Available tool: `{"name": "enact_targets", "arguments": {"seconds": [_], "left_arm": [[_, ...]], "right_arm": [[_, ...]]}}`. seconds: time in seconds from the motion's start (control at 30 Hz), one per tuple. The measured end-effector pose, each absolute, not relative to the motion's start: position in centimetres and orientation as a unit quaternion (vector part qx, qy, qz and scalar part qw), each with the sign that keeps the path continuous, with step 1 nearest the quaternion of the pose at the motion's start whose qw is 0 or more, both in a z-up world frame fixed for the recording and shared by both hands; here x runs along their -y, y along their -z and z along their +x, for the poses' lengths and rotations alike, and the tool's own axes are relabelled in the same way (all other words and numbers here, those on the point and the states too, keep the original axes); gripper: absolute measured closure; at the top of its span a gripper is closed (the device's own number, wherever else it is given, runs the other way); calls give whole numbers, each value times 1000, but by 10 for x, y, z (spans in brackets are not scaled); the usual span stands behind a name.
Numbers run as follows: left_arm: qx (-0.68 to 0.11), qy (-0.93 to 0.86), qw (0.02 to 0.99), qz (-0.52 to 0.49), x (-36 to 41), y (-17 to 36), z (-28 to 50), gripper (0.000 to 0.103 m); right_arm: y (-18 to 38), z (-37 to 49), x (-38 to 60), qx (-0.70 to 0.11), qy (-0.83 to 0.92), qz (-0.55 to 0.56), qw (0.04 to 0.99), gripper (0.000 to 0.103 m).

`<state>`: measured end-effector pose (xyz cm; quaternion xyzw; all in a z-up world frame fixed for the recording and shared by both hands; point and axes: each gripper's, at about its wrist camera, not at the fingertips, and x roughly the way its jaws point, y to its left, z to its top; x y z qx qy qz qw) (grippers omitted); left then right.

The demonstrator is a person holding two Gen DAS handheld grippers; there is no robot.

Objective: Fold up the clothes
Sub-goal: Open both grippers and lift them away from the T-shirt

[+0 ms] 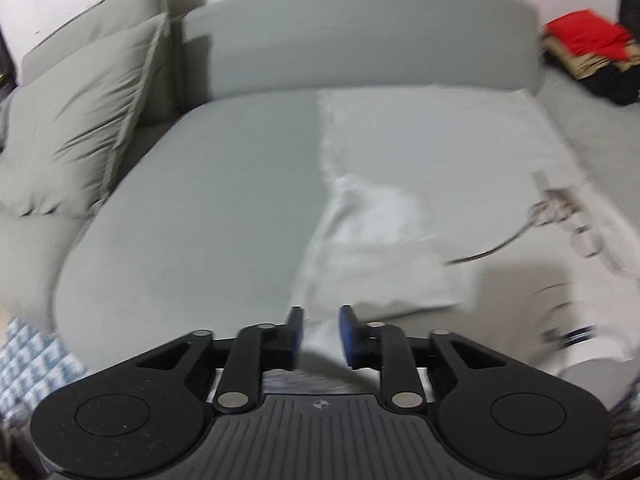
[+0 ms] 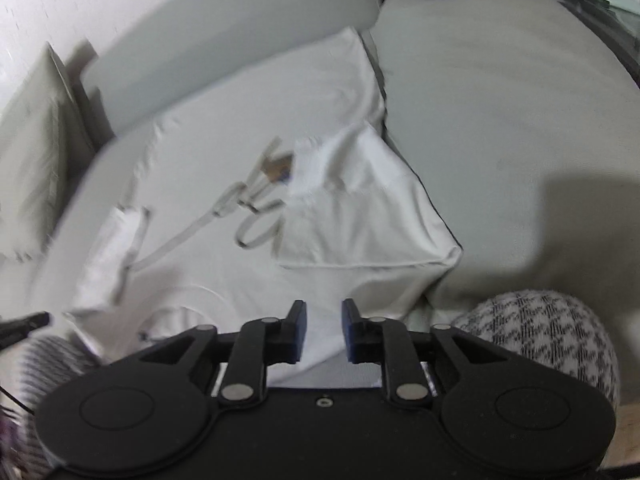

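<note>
A white garment point(image 1: 420, 168) with drawstrings point(image 1: 544, 208) lies spread on a grey sofa seat point(image 1: 192, 200). In the right wrist view the same garment point(image 2: 248, 120) has its right side folded over into a flap point(image 2: 360, 208), and the drawstrings point(image 2: 248, 216) lie loose in the middle. My left gripper point(image 1: 320, 336) is open and empty just above the garment's near left edge. My right gripper point(image 2: 324, 330) is open and empty above the garment's near edge. Both views are motion-blurred.
Grey cushions point(image 1: 76, 120) lean at the sofa's left end. A stack of folded clothes with a red one on top point(image 1: 588, 52) sits at the far right. A houndstooth-patterned knee point(image 2: 540, 340) is at the right. The backrest point(image 1: 360, 40) runs behind.
</note>
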<state>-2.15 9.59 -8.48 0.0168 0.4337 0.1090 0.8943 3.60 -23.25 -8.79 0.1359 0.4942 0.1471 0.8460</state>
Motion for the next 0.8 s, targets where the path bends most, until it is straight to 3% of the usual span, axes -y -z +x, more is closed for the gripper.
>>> {"name": "enact_targets", "arguments": {"seconds": [0.3, 0.6, 0.67, 0.8], "left_arm": [[-455, 18, 888, 66, -5, 129, 12, 78], [-440, 14, 897, 46, -43, 80, -16, 79], [-398, 0, 917, 24, -59, 48, -16, 79], [-376, -18, 926, -2, -90, 33, 20, 78]], "right_arm": [[85, 51, 190, -470, -217, 140, 844, 83], [29, 36, 202, -436, -242, 168, 851, 82], [16, 33, 205, -428, -247, 174, 852, 78], [-18, 35, 212, -395, -256, 203, 859, 55]]}}
